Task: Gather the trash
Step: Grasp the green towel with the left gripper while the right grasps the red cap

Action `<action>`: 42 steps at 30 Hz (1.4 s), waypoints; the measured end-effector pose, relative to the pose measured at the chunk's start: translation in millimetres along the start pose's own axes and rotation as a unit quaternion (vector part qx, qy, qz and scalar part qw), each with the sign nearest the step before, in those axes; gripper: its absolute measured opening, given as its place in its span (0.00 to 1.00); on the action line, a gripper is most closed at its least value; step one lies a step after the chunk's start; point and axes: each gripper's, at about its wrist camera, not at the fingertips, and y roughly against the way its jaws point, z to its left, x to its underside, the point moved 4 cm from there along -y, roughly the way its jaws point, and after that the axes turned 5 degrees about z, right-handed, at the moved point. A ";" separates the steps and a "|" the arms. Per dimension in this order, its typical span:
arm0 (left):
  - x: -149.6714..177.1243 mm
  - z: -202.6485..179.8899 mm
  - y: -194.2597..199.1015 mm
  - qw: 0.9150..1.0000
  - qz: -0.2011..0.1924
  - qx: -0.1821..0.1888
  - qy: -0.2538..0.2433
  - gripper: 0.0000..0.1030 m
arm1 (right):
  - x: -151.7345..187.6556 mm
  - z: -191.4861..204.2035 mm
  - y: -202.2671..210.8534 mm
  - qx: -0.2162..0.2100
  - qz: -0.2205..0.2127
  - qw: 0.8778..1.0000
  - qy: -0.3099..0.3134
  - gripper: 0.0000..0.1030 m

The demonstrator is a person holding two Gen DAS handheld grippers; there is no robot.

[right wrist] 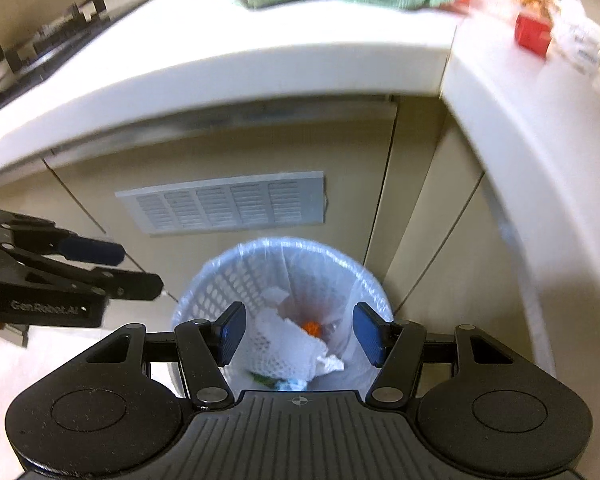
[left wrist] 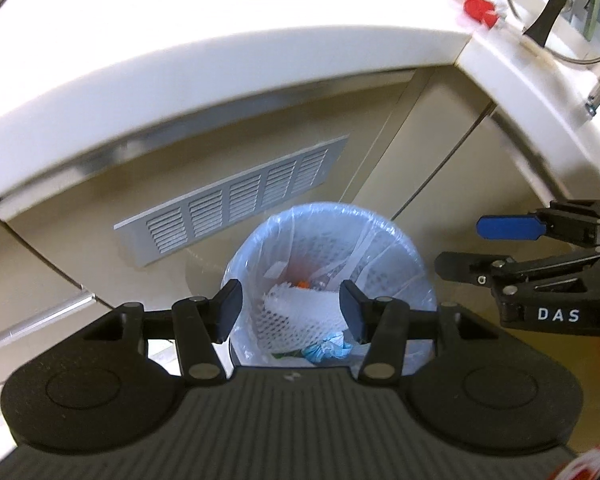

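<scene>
White netting [right wrist: 288, 344] lies in the bin [right wrist: 220, 280] at lower centre, below my empty, parted right gripper [right wrist: 300, 334] and left gripper [left wrist: 291, 311].

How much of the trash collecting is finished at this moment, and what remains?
Done: white netting and other scraps lie in the lined bin. In hand: nothing; the left tool and right tool are open, empty. Left: a red wrapper on the counter.
</scene>
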 end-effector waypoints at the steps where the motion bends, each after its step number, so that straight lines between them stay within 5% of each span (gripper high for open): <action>1: -1.7 -1.4 2.7 1.000 -0.005 0.001 -0.002 0.49 | -2.3 0.5 5.7 0.000 -0.007 1.000 0.000 0.58; 12: -24.8 -23.5 43.2 0.997 -0.062 0.024 -0.028 0.52 | -25.5 5.4 67.5 0.014 -0.089 0.996 0.004 0.58; 15: -34.5 -31.3 54.0 0.995 -0.082 0.031 -0.038 0.62 | -34.4 3.1 84.4 0.022 -0.119 0.993 -0.001 0.58; 24: -78.5 -56.4 67.8 0.989 -0.131 0.043 -0.053 0.65 | -56.0 -40.1 124.6 0.068 -0.181 0.980 -0.048 0.58; 42: -197.5 -63.8 65.6 0.974 -0.209 -0.042 -0.075 0.77 | -120.0 -130.2 110.7 0.096 -0.211 0.969 -0.091 0.58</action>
